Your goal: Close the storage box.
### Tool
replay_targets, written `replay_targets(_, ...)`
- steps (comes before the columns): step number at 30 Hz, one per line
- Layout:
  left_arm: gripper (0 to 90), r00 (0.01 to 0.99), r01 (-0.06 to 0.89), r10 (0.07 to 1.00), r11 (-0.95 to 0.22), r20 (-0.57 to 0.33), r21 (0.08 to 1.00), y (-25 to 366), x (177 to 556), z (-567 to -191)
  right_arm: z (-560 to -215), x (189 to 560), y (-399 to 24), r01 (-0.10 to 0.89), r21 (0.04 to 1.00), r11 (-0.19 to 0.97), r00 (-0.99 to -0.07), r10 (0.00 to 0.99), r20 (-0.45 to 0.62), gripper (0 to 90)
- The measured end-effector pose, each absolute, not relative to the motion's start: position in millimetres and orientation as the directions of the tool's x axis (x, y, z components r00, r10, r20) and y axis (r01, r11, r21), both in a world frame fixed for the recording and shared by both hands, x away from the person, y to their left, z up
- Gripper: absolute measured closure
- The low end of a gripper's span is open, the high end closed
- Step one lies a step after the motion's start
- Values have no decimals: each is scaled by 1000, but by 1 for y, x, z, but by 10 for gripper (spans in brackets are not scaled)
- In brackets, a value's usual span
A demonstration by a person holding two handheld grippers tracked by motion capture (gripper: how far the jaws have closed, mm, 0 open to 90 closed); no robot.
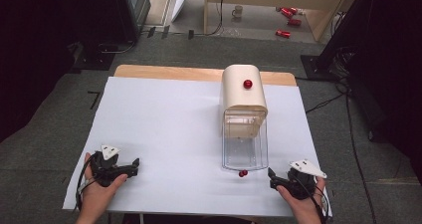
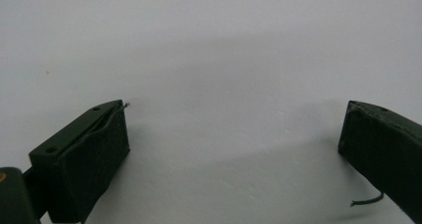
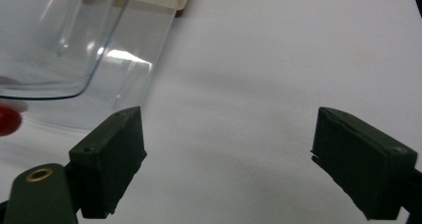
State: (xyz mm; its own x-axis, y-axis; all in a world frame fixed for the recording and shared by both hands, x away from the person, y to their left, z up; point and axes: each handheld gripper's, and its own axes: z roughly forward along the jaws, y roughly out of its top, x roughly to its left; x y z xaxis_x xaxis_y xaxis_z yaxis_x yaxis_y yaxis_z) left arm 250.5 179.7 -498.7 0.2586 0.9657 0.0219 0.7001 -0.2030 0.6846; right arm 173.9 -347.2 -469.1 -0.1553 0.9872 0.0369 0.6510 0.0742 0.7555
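On the white-covered table (image 1: 164, 134) stands a cream appliance (image 1: 243, 97) with a red knob (image 1: 247, 83) on top and a clear plastic container (image 1: 245, 149) at its front, drawn out toward the person. A small red ball (image 1: 243, 173) lies on the table touching or just beside the container's near edge; which, I cannot tell.

Left gripper (image 1: 133, 165): rests near the table's near left corner, well apart from the appliance, jaws wide open and empty. Right gripper (image 1: 271, 176): rests at the near right, near the red ball and the container, jaws likewise open and empty.

Progress, as judged: nothing is gripped, and both grippers sit at rest. Work on the container or the ball appears not yet begun. The right gripper is the better placed for it.

View differences: the high view alone gives the whole appliance, its knob and both hands. The right gripper view adds the container's transparent wall (image 3: 89, 45) close up and the ball (image 3: 9, 120) at its left edge. The left gripper view adds bare white surface between its jaws.
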Motion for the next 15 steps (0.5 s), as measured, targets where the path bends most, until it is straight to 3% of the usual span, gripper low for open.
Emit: replay_targets(15,0,259,700,966,-203,22,685,180,251,-499,-454,159,-320,627,774,87,-225,972,73,139)
